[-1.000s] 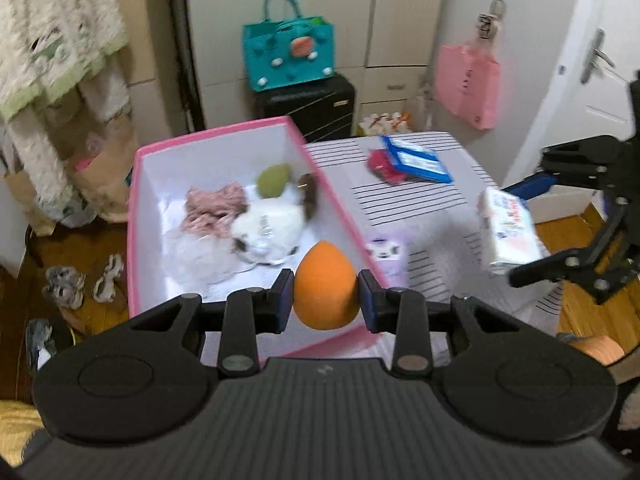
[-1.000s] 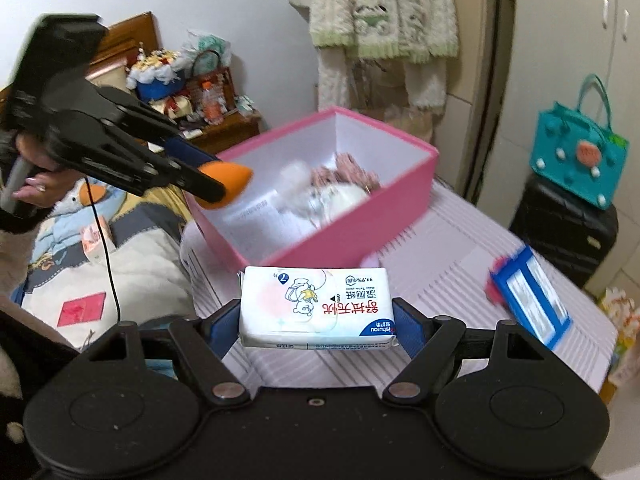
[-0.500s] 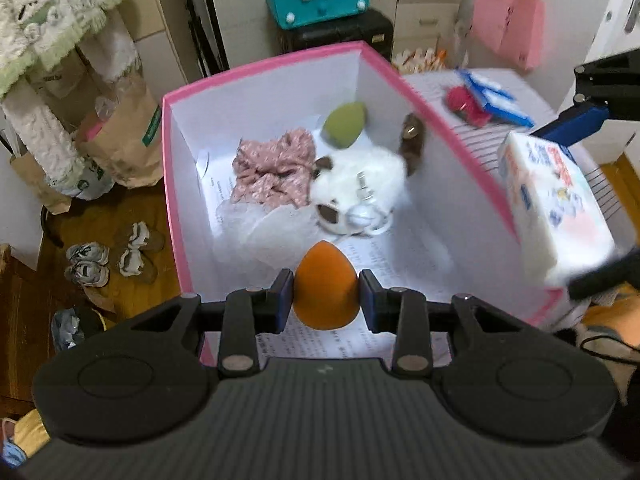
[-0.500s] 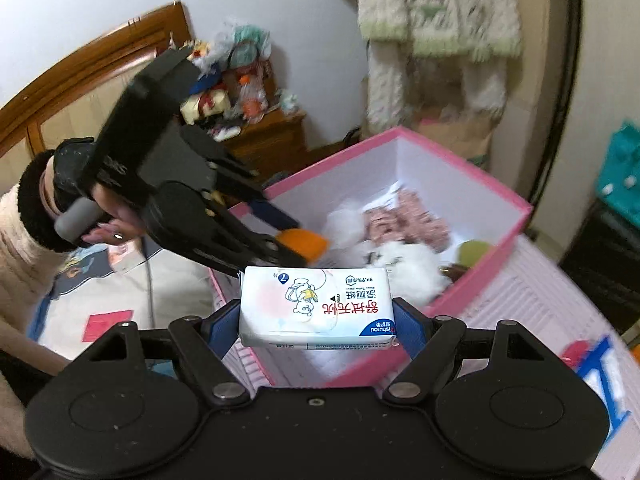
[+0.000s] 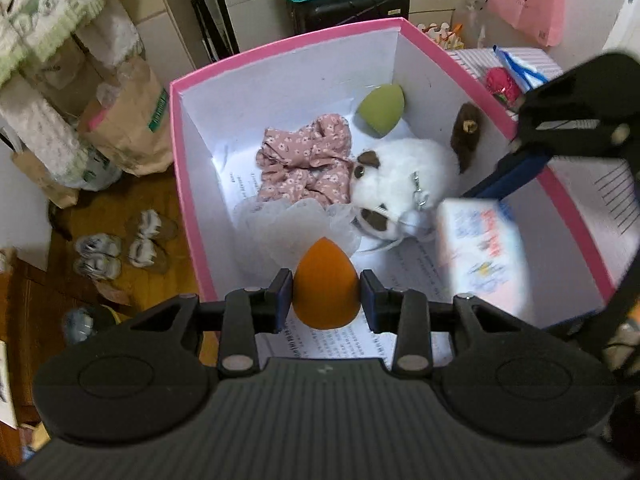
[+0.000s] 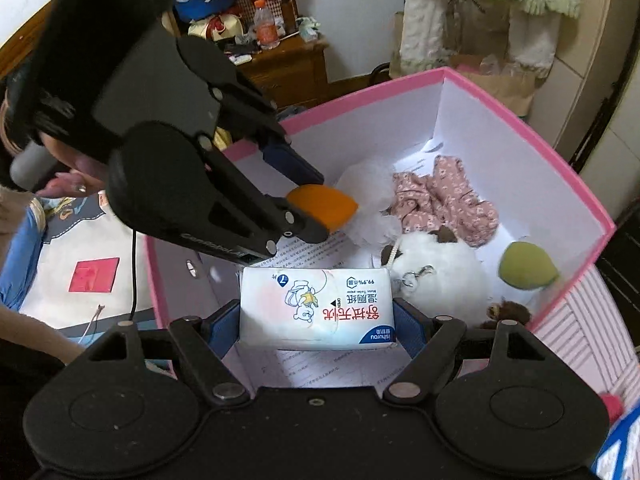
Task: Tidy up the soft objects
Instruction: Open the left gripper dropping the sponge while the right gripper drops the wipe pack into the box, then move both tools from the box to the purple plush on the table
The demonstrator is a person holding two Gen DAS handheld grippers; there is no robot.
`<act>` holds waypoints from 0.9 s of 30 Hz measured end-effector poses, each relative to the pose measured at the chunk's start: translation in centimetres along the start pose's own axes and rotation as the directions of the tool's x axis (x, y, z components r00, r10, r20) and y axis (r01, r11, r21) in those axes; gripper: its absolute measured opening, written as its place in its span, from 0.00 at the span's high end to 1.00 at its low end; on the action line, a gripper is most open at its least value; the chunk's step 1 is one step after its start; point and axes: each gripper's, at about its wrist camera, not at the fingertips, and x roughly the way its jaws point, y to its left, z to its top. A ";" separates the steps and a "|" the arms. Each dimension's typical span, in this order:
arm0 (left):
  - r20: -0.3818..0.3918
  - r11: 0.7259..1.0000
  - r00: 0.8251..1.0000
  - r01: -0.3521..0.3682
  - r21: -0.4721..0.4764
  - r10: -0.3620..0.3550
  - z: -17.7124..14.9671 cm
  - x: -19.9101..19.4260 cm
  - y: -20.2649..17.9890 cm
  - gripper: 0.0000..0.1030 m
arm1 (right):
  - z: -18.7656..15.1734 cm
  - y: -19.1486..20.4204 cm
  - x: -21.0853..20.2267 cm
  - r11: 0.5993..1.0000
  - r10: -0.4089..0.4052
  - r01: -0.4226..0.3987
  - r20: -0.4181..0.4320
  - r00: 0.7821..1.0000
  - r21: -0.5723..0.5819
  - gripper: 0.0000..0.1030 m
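Over the pink box (image 5: pixel 188 184), near the white plush toy (image 5: pixel 404 184), floral scrunchie (image 5: pixel 308 164) and green sponge (image 5: pixel 380 108), right gripper (image 6: pixel 318 316) jaws clamped on tissue pack (image 6: pixel 316 306), left gripper (image 5: pixel 326 294) jaws pinching orange sponge (image 5: pixel 325 284).

A desk (image 5: pixel 612 188) covered in a white cloth with thin stripes is seen carrying a pink box (image 5: pixel 280 44), which stands directly on it. To the right of the box, near its far corner, a red item (image 5: pixel 502 80) and a blue-and-white packet (image 5: pixel 516 66) are laid on the stripes. More striped cloth is visible just beside the box's right wall.
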 end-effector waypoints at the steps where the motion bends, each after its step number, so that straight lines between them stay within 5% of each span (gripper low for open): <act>1: -0.007 1.000 1.000 0.024 -0.008 -0.024 0.1 0.2 0.1 0.65 | 0.1 -0.1 0.5 1.000 0.005 -0.005 -0.002 1.000 -0.001 0.20; 10: 0.030 1.000 1.000 -0.002 -0.014 0.002 -0.2 -0.3 -0.7 0.53 | -0.2 0.4 3.0 0.991 -0.099 0.099 0.002 0.995 -0.096 0.17; 16: 0.091 1.000 0.996 0.001 -0.019 0.000 -1.1 -2.6 -1.0 0.41 | -1.9 1.3 -0.2 0.989 -0.119 0.125 0.071 0.990 -0.073 0.15; 27: 0.162 1.000 0.987 0.004 -0.009 -0.002 -3.5 -7.8 -3.4 0.40 | -5.1 2.2 -7.5 0.985 -0.172 0.163 0.220 0.960 0.057 0.15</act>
